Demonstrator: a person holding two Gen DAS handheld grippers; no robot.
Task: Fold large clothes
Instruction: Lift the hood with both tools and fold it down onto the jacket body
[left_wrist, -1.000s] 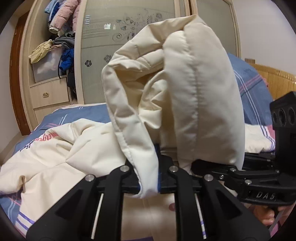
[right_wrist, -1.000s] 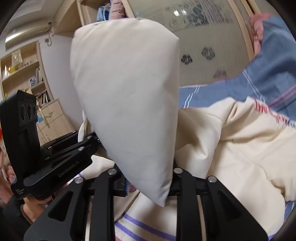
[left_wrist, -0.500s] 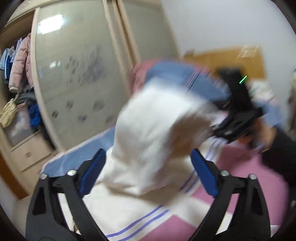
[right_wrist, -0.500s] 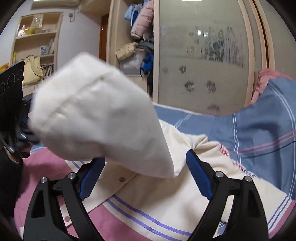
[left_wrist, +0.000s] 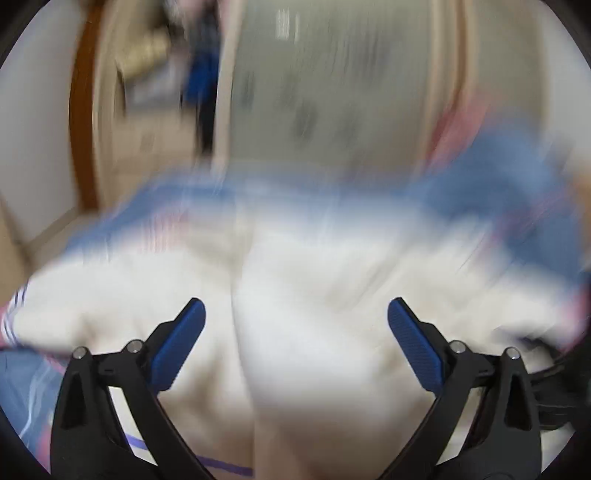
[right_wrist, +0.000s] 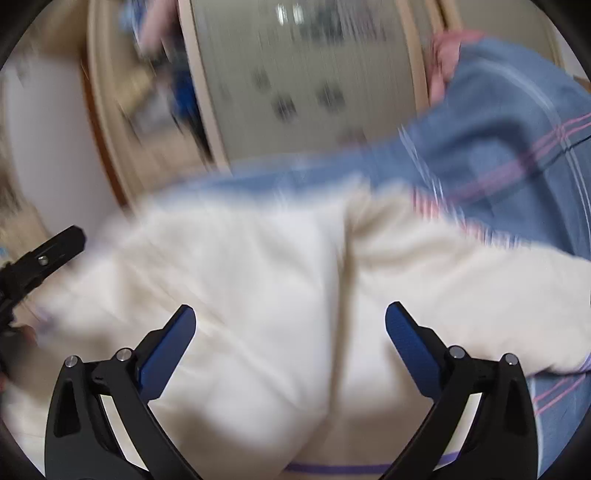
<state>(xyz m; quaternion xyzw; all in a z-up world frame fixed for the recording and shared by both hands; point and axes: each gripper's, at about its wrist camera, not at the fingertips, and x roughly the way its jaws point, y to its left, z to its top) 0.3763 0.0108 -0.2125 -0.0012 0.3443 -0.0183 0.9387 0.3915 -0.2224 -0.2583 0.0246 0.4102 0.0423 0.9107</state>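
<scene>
1. Left gripper (left_wrist: 295, 325): black skeletal frame, blue ribbed fingertip pads (left_wrist: 413, 345), silver screw heads at the pivots.
2. Right gripper (right_wrist: 290, 328): same black frame, blue pads (right_wrist: 166, 356), silver screws.

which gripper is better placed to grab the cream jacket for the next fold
Neither clearly; slight edge to the right. Both the left gripper and right gripper are open over the cream jacket, holding nothing. The right view is a little sharper, showing a fold ridge between its fingers.
</scene>
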